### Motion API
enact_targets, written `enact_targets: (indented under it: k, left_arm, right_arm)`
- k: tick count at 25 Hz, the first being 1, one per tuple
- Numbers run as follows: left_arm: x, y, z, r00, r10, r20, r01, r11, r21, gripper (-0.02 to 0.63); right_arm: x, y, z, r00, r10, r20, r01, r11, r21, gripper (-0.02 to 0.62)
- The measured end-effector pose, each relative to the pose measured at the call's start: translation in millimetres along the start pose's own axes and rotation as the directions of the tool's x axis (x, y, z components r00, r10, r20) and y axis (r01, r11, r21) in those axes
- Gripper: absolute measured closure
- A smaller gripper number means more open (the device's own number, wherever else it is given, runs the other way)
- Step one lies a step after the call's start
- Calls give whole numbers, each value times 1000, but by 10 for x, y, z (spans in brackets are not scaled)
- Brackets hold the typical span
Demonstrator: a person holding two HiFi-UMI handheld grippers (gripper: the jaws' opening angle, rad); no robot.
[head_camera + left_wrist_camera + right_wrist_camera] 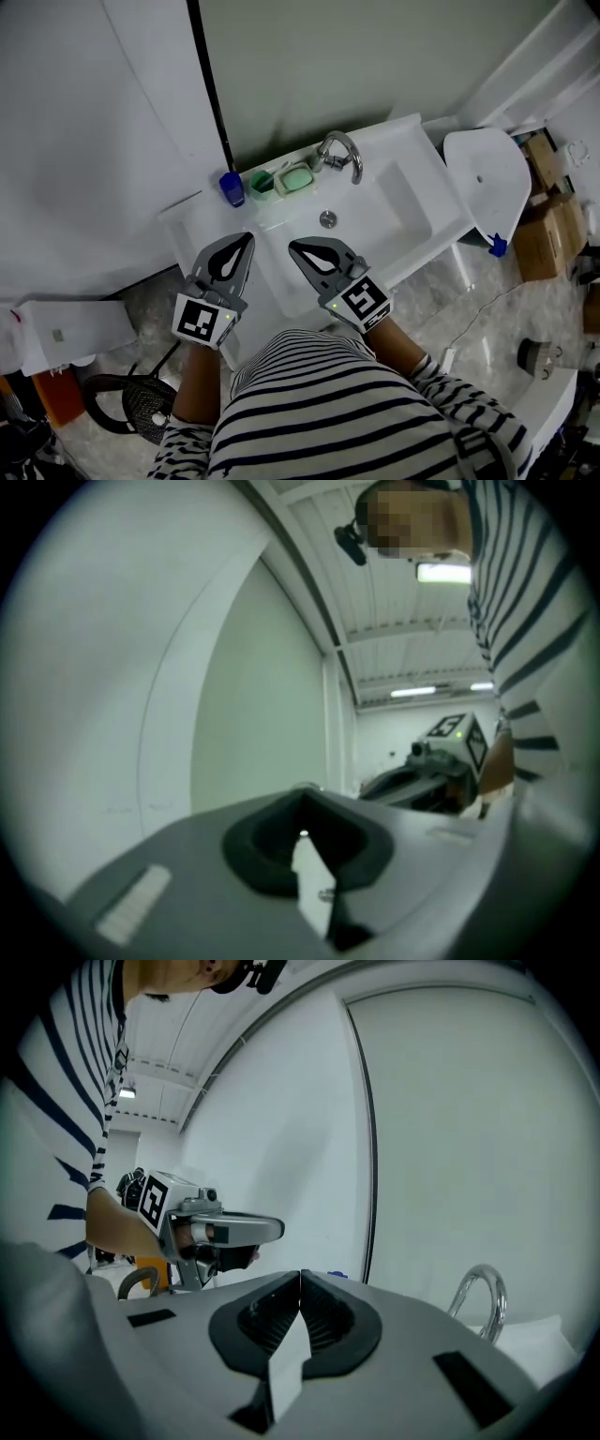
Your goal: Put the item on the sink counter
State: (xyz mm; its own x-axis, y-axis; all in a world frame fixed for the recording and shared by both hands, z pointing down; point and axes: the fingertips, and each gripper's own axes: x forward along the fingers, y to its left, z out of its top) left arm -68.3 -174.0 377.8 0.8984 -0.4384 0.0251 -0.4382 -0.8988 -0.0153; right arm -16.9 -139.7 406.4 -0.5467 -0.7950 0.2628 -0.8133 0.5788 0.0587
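A small blue item (232, 188) stands on the white sink counter (202, 220) at its back left corner, beside a green cup (262, 182) and a green soap dish (295, 178). My left gripper (249, 235) hovers over the counter's front left, a short way in front of the blue item, jaws shut with nothing between them. My right gripper (291, 244) hangs over the basin's near edge, also shut and empty. In the right gripper view the closed jaws (300, 1274) face the wall, with the left gripper (279, 1229) to the left. The left gripper view shows its tips (302, 794) together.
A chrome faucet (340, 153) curves over the basin, whose drain (327, 219) sits at the middle. A white toilet lid (487, 183) and cardboard boxes (548, 225) lie right of the sink. A white box (66, 333) and a black racket (141, 398) lie at lower left.
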Motion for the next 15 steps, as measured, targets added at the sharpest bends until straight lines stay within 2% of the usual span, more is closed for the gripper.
enact_targets:
  k: [4,9,15]
  left_arm:
    - [-42,-138,136,999,0,43,1,999,-37,600]
    - [-54,-223,104,999,-5,41,7,999,-52,600]
    - [-28,-175,26,998,22,54,-17,997,-81,600]
  right_arm:
    - [-7,72,169,999,27,40,-27,1000,-16,588]
    - [-25,72,382,993,54,101,-55,999,4,588]
    - [17,4,336,995,71,70,-71,997,-9,588]
